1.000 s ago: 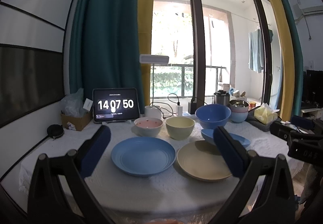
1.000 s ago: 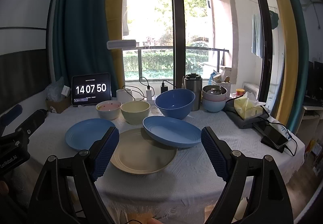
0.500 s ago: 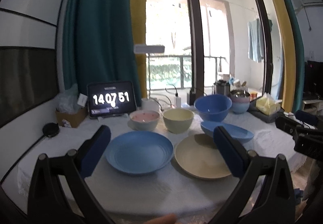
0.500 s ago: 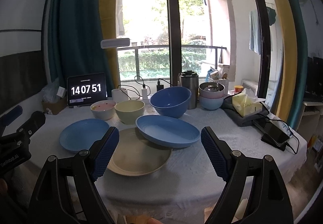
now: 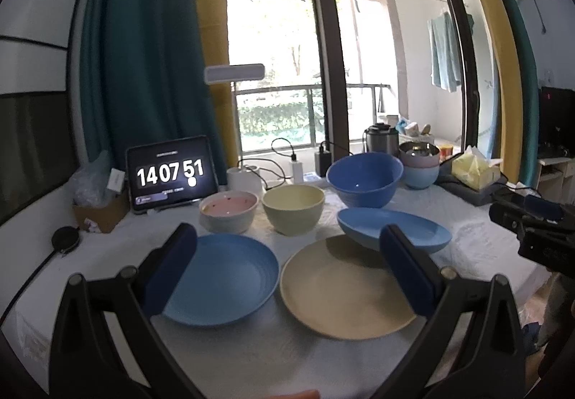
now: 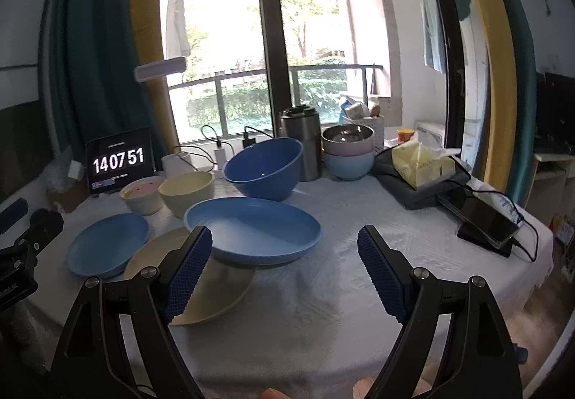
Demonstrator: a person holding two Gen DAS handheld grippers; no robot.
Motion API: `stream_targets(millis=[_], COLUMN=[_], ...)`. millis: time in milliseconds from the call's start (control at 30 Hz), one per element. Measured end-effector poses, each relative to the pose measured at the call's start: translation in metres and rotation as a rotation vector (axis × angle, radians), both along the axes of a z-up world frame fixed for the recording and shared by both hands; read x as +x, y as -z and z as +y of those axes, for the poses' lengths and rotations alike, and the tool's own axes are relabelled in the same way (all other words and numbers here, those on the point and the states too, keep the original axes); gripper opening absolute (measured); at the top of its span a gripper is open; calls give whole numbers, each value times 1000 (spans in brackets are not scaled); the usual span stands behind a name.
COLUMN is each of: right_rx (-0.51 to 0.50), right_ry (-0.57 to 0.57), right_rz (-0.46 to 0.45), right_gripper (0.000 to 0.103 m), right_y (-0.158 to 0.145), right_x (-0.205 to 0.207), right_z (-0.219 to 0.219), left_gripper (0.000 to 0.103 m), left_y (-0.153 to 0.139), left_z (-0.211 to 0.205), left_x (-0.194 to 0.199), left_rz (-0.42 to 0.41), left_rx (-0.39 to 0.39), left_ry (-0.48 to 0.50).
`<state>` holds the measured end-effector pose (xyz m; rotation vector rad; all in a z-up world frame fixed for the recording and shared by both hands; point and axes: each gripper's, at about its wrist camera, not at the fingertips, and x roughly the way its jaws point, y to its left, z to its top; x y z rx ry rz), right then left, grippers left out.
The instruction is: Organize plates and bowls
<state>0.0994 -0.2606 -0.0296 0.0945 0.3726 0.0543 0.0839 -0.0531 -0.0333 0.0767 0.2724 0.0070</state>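
Observation:
On the white-clothed table lie a blue plate (image 5: 222,277) (image 6: 107,248), a beige plate (image 5: 341,291) (image 6: 212,287) and a blue deep plate (image 5: 393,228) (image 6: 253,232) whose edge rests on the beige plate. Behind them stand a pink-and-white bowl (image 5: 229,210) (image 6: 141,196), a yellow bowl (image 5: 293,207) (image 6: 187,192) and a large blue bowl (image 5: 364,178) (image 6: 264,169), which is tilted. My left gripper (image 5: 287,271) is open and empty above the two flat plates. My right gripper (image 6: 285,273) is open and empty near the blue deep plate.
A tablet clock (image 5: 172,176) stands at the back left beside a cardboard box (image 5: 100,208). Stacked pink and blue bowls (image 6: 348,156), a steel canister (image 6: 302,144), a tissue pack (image 6: 422,163) and a phone on a charger (image 6: 481,216) sit at the back right. Cables lie near the window.
Both grippers have moved forward and closer to the dishes, which now look larger. The right view has shifted to the right. Both stay open. No dish has moved.

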Motion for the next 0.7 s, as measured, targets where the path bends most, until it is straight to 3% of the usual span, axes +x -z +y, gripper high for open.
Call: stream_targets(millis=[367, 700], right_rx=[47, 148], right_ry=[-8, -32], right_rz=[43, 152], right_gripper=[86, 86], right_y=[22, 42], right_x=[46, 84], right_z=[-24, -44], left_gripper=[103, 102], left_y=[12, 23], left_z=[-25, -48], left_x=[42, 76], left_rz=[38, 114], left_rx=[17, 25], left_ry=[-2, 20])
